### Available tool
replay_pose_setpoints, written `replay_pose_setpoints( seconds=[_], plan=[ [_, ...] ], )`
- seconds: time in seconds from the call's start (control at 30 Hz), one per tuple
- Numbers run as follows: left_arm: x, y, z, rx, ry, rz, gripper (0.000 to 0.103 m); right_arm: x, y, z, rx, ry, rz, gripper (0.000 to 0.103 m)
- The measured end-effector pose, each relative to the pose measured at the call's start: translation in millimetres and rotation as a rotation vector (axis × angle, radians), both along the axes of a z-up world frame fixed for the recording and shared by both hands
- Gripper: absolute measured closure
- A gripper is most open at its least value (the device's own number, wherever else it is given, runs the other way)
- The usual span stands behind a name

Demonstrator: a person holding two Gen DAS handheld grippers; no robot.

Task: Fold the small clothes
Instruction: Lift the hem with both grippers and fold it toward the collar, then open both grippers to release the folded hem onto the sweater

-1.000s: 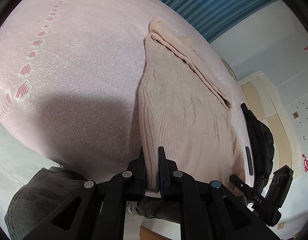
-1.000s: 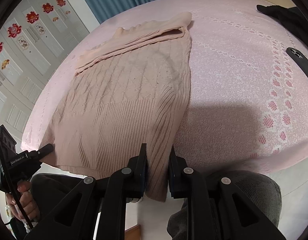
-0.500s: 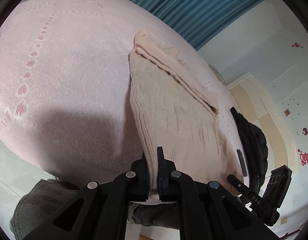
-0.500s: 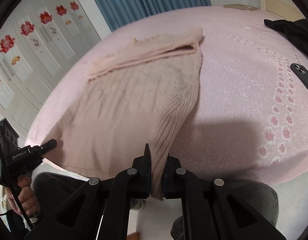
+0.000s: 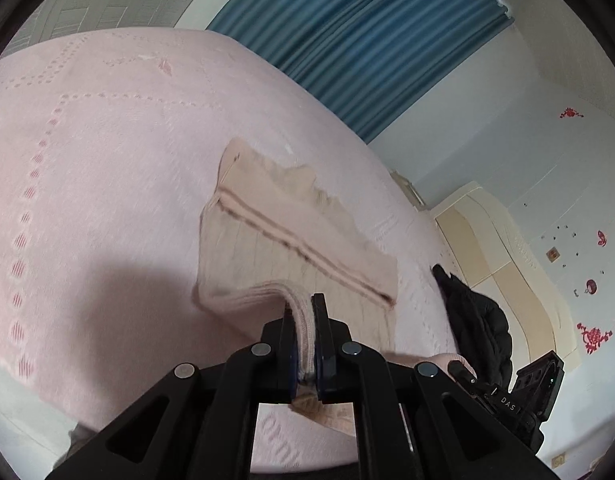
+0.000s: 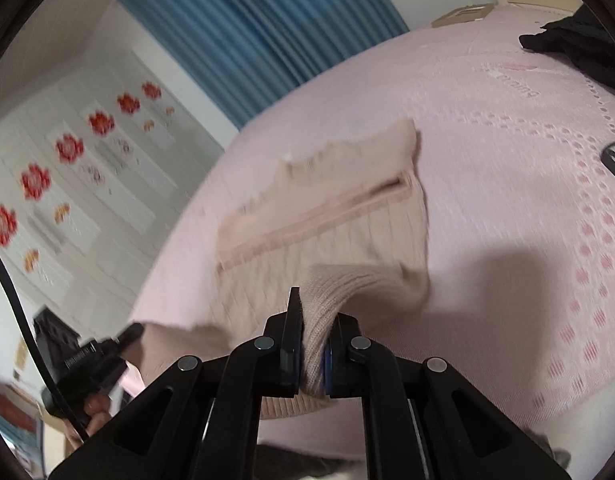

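Hem lifted off bed (image 5: 87, 152); two claws, left claw (image 5: 305, 312) and right claw (image 6: 317, 312), each clamp one sweater (image 5: 275, 240).

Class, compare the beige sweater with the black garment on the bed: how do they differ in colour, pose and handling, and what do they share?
The sweater is pale beige knit; the black garment is dark. The sweater's near hem is lifted off the bed, its far part lying flat; the black garment sits in a heap. The left gripper and the right gripper each pinch the sweater's hem; nothing holds the black garment. Both rest on the pink bed.
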State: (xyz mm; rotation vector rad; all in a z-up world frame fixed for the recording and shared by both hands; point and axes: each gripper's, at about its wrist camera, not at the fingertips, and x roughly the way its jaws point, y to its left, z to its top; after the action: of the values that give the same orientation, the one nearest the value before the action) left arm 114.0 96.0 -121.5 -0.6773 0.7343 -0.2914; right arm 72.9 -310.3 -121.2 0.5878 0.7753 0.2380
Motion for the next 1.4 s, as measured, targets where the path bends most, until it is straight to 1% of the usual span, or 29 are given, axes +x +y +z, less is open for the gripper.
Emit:
replay_pose_setpoints(
  seconds=[0.17, 0.33, 0.47, 0.6, 0.73, 0.8, 0.93, 0.97, 1.0, 1.03, 1.07, 1.1, 1.13, 1.17, 1.2, 1.23, 1.27, 1.4],
  plan=[
    [46, -2, 17, 0.002, -0.036, 0.034, 0.097, 45, 0, 13, 0.042, -0.044, -0.043, 0.095],
    [96, -2, 21, -0.016, -0.053, 0.070, 0.097, 97, -3, 18, 0.080, -0.066, -0.084, 0.095],
    [132, -1, 20, -0.033, -0.055, 0.103, 0.097, 139, -6, 18, 0.093, -0.072, -0.121, 0.095],
    [170, -6, 18, -0.026, -0.048, 0.127, 0.097, 178, -12, 18, 0.119, -0.072, -0.140, 0.095],
    [209, -14, 11, 0.002, -0.026, 0.149, 0.097, 213, -10, 14, 0.098, -0.061, -0.156, 0.095],
    [223, -18, 5, 0.019, -0.013, 0.152, 0.097, 230, -10, 8, 0.092, -0.048, -0.166, 0.095],
    [236, -27, -12, 0.055, 0.012, 0.124, 0.096, 253, -7, -17, 0.028, -0.003, -0.174, 0.094],
    [237, -29, -16, 0.068, 0.015, 0.115, 0.093, 256, -6, -24, 0.010, 0.007, -0.164, 0.093],
    [236, -30, -21, 0.080, 0.013, 0.107, 0.090, 257, -5, -31, -0.008, 0.022, -0.158, 0.086],
    [235, -31, -28, 0.084, 0.005, 0.102, 0.083, 258, -3, -41, -0.035, 0.047, -0.151, 0.082],
    [236, -33, -34, 0.088, 0.016, 0.093, 0.080, 257, -2, -46, -0.050, 0.062, -0.145, 0.082],
    [238, -35, -38, 0.100, 0.043, 0.072, 0.080, 256, 0, -52, -0.074, 0.080, -0.137, 0.082],
    [240, -38, -41, 0.108, 0.073, 0.050, 0.080, 256, 1, -54, -0.089, 0.085, -0.135, 0.082],
    [237, -37, -42, 0.090, 0.071, 0.053, 0.079, 255, 1, -56, -0.104, 0.088, -0.133, 0.081],
    [236, -36, -43, 0.068, 0.065, 0.064, 0.078, 254, 2, -56, -0.122, 0.087, -0.127, 0.078],
    [235, -36, -45, 0.051, 0.065, 0.073, 0.074, 253, 3, -55, -0.130, 0.084, -0.128, 0.075],
    [235, -37, -45, 0.053, 0.071, 0.071, 0.071, 251, 4, -55, -0.128, 0.082, -0.130, 0.074],
    [232, -40, -46, 0.060, 0.073, 0.067, 0.069, 246, 7, -52, -0.136, 0.066, -0.113, 0.072]
  ],
)
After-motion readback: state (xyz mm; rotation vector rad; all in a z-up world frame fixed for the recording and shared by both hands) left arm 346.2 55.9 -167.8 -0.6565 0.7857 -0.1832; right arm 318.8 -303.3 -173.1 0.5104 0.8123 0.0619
